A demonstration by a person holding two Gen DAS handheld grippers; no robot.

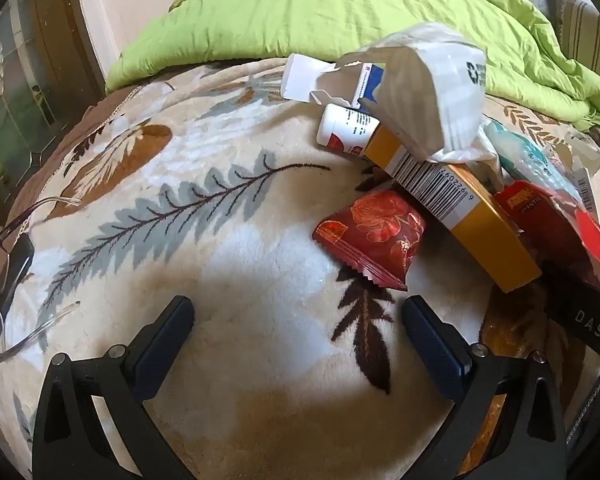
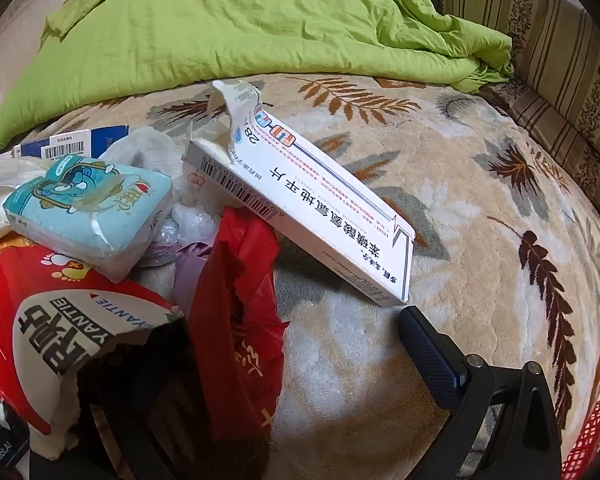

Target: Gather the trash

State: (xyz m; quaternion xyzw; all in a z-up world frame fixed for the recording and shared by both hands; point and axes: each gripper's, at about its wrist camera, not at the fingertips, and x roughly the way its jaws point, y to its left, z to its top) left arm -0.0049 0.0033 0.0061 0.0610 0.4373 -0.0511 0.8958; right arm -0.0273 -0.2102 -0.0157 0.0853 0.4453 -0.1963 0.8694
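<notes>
The left gripper (image 1: 298,322) hangs spread wide over the leaf-print blanket (image 1: 220,240), holding nothing. The trash pile sits just ahead: red snack wrapper (image 1: 370,240), yellow box (image 1: 452,204), torn medicine carton (image 2: 312,216) (flap ripped). Whether the right gripper (image 2: 300,360) grips anything is hidden.

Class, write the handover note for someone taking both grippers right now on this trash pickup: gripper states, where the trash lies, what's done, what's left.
Left gripper: open, empty, low over the leaf-pattern blanket, just short of the red snack wrapper.
Right gripper: one finger shows; the other is hidden behind the red plastic bag, so its state is unclear.
Trash: heaped together on the blanket, including a yellow box, white bottle, torn white medicine box, tissue pack and red-and-white packet.
Done: nothing visibly collected.
Left: gather the whole heap. The glasses look like they aren't trash.
</notes>
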